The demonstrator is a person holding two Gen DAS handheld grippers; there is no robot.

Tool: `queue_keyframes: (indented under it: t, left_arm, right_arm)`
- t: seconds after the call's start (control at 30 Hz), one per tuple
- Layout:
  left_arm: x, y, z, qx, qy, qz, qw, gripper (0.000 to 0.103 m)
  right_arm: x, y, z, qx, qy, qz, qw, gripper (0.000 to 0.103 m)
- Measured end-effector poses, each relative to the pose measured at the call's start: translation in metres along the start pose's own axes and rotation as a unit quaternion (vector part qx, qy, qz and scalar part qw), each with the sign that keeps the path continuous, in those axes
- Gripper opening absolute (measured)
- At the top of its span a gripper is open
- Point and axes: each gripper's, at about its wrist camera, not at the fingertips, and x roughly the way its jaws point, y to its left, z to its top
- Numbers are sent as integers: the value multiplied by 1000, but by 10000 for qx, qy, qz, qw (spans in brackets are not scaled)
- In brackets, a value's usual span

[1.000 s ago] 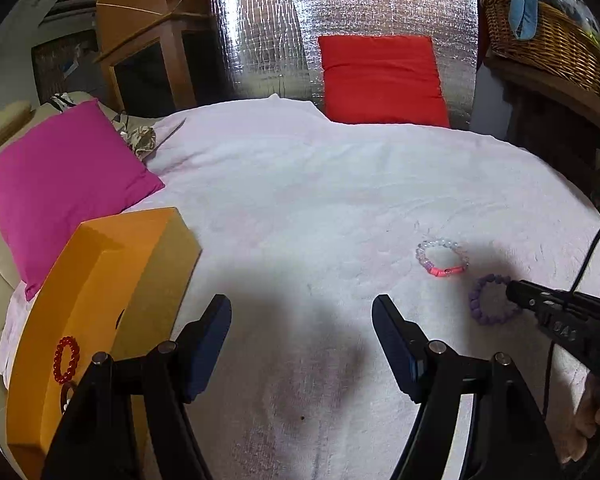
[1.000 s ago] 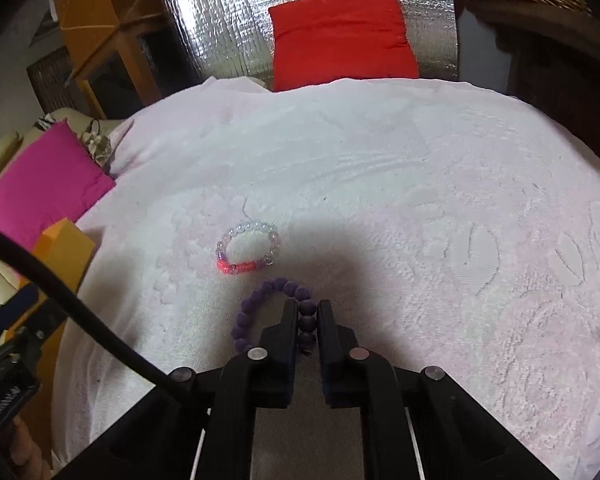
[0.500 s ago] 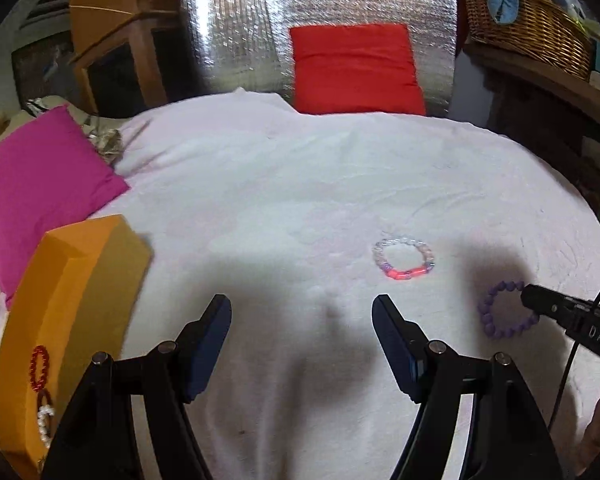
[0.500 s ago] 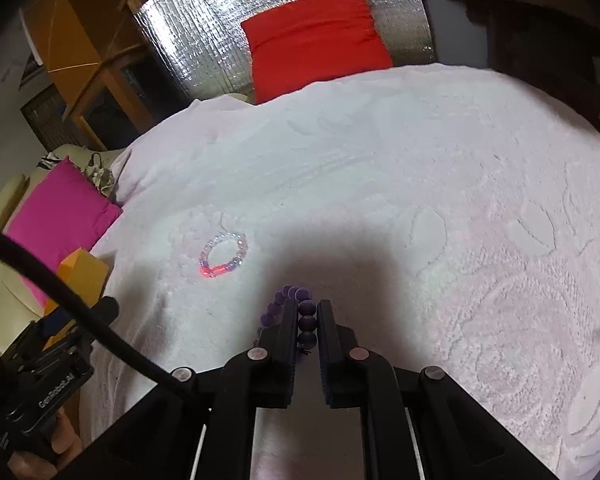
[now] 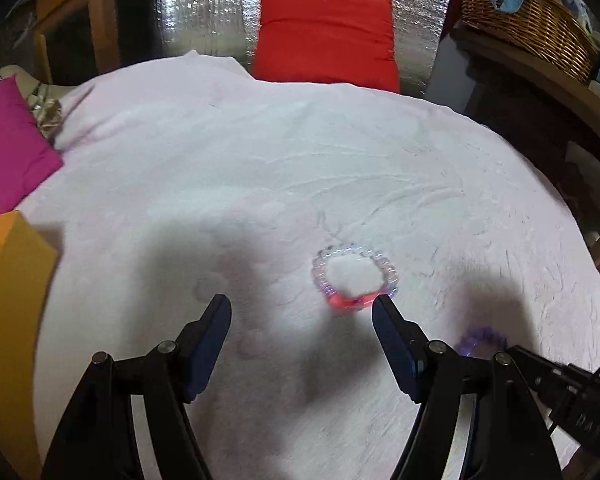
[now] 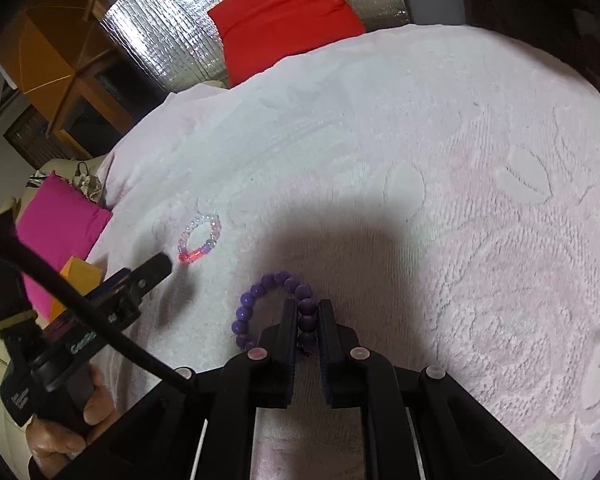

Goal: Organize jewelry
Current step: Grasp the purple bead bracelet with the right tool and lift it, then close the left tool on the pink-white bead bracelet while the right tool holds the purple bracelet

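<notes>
My right gripper [image 6: 307,312] clamps the purple bracelet [image 6: 256,300]; my left gripper [image 5: 302,314] is spread apart, the pink bracelet [image 5: 354,278] just ahead.

We see open blanket [image 5: 260,168] all round the clear bracelet [image 5: 354,276], esp. beyond it. Obstacles: orange box [image 5: 8,300] far left of bracelet, left gripper [image 6: 156,270] tip just beside it, purple bracelet [image 6: 256,300] near, to its right.

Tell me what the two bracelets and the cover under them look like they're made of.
Purple bracelet: opaque glossy beads, plastic or stone.
Pink and clear bracelet: translucent beads, glass or acrylic.
White cover: plush fabric with embossed floral pattern.
</notes>
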Motion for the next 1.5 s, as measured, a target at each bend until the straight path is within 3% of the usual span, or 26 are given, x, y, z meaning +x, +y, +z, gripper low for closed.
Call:
queue_keyframes:
  t: [0.2,0.43,0.57,0.83,1.07,1.27,1.5]
  left_arm:
    - [20,-4,6,-103,181,-163,9997,74]
    - [25,-7,10,-91,119,-257,9996,74]
    - [25,-10,13,-143,121,-538,9984,74]
    - [32,-24,8,244,3,-350,9991,74]
    - [28,-28,9,349,-73,-557,9978,15]
    - [19,-22,4,303,0,-890,9956,8]
    - [0,-20,-12,562,44,-868,9946,8]
  right_arm:
    - [0,-2,-3,20,4,11,10000,12]
    - [0,-3,-3,-7,2,12,10000,12]
    - [0,-3,-5,-19,-12,1,10000,12]
    - [1,-4,-6,-3,-44,38,10000,13]
    - [1,-3,-5,-12,-32,-1,10000,13]
    - [2,-1,-5,-43,-29,-41,10000,13]
    - [2,1,-4,-78,-20,-101,9999,13]
